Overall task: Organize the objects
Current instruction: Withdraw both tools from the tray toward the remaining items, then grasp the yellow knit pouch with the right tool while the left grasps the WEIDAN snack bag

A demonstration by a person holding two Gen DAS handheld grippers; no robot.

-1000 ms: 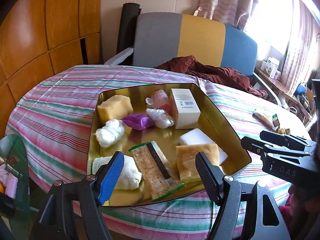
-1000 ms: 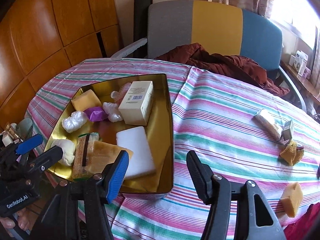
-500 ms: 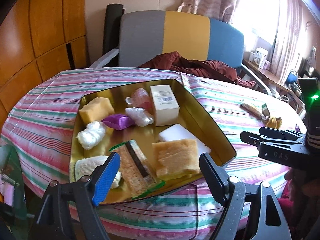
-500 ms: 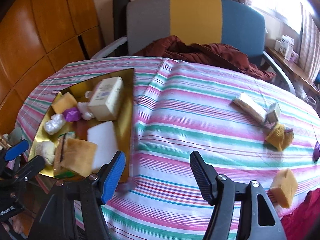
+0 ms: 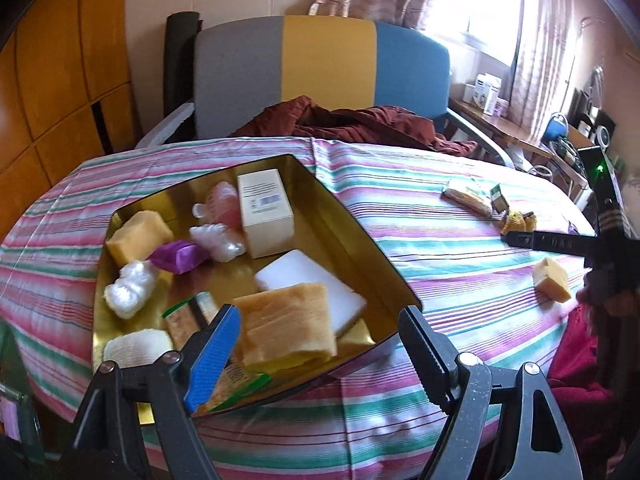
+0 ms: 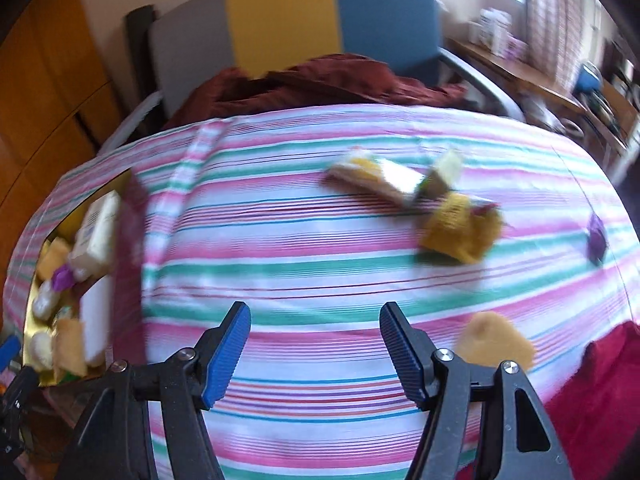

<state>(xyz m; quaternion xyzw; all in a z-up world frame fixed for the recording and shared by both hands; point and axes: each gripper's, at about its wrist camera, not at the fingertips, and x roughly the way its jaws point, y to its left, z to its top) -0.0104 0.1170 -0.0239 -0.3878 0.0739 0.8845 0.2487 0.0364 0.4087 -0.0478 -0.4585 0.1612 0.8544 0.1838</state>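
Over the gold tray (image 5: 384, 256), your left gripper (image 5: 316, 344) hangs with fingers apart and empty, showing the tray's cream box (image 5: 266, 212). Right of the tray, your right gripper (image 6: 316, 352), also spread and empty, alone reveals a purple piece (image 6: 596, 236) on the worktop (image 6: 320, 280).

Right gripper (image 6: 314, 350): swinging rightward across the striped tablecloth (image 6: 320, 280), away from the gold tray (image 6: 32, 312), which is now sliding to the far left edge of its view; jaws standing wider than a second ago, nothing between them. Yellow sponge block (image 6: 496, 344) now appearing just beside its right finger. Left gripper (image 5: 316, 344): drifting right along the tray's near edge, jaws wider too, empty.
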